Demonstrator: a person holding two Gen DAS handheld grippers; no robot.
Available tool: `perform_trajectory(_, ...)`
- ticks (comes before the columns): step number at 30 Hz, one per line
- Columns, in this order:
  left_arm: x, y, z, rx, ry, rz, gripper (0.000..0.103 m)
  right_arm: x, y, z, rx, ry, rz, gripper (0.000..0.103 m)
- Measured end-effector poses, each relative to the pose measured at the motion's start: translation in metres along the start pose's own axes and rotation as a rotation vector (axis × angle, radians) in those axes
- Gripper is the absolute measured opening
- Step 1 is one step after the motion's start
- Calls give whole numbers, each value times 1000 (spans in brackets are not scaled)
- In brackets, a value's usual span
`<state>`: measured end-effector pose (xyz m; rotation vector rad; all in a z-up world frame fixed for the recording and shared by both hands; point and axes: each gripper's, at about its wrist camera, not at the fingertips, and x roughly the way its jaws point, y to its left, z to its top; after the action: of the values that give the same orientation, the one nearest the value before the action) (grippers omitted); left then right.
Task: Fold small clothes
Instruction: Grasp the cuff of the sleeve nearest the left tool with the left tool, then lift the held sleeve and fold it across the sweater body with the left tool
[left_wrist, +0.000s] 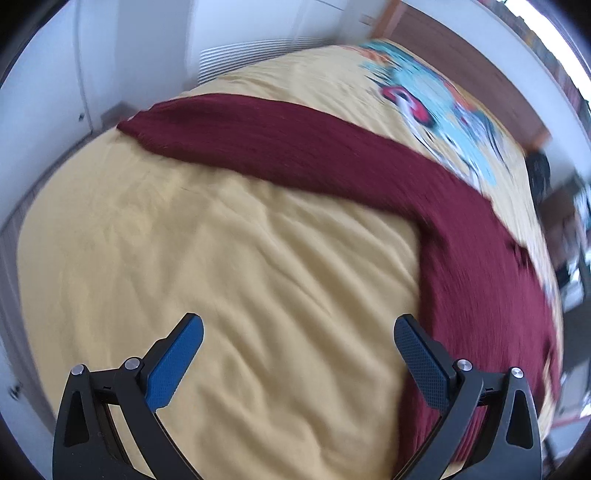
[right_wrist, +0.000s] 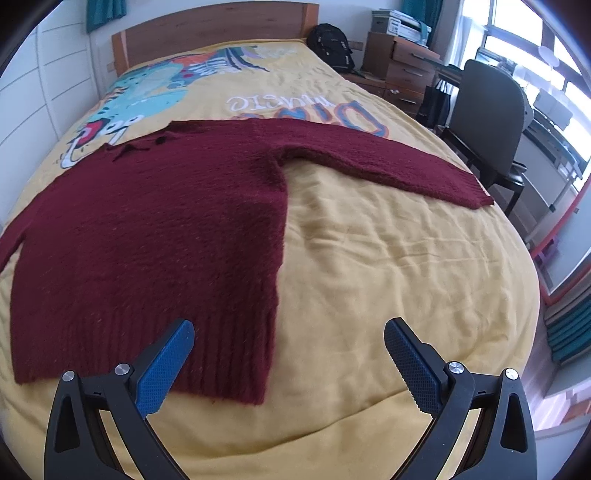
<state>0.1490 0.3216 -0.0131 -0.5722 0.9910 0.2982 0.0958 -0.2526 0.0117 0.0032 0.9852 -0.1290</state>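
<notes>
Right wrist: sweater (right_wrist: 155, 229) hem near spread fingers (right_wrist: 166, 365).

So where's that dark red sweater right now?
The sweater lies spread flat on the yellow bedspread, left of centre in the right wrist view, one sleeve stretching right toward the chair; neither gripper holds it.

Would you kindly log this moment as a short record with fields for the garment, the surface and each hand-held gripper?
garment: maroon knit sweater, spread flat, unfolded, both sleeves stretched outward
surface: yellow bedspread with cartoon print, wrinkled
left hand-held gripper: open, empty, above bare bedspread beside a sleeve
right hand-held gripper: open, empty, near the sweater's hem corner
background: office chair, black backpack
</notes>
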Motion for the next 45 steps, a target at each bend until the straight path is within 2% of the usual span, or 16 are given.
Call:
perform_trajectory(9,18,68,62,-242,-67,-61,101,25,-9,15,11,29,-39,103)
perform_trajectory(16,31,118,86,-407,-95,-95,97,39,-9,20,4,49,-54,103)
perform_trajectory(21,39,148,96,-520,-110,-171,80,47,-12,19,3,69,-71,103)
perform_trajectory(27,46,179,104,-652,-145,-320,59,53,-14,17,-3,94,-84,103)
perform_trajectory(29,46,186,106,-676,-156,-344,57,53,-15,17,-4,93,-88,103)
perform_trajectory(34,46,200,113,-720,-180,-359,56,52,-18,17,-4,95,-95,103)
perform_trajectory(36,44,207,115,-744,-183,-349,37,52,-19,16,-2,98,-92,103)
perform_trajectory(39,45,210,119,-768,-174,-306,14,53,-20,14,7,105,-86,103)
perform_trajectory(41,42,208,120,-762,-170,-297,7,53,-21,12,13,107,-80,103)
perform_trajectory(45,29,199,125,-719,-178,-309,7,53,-21,8,8,106,-75,103)
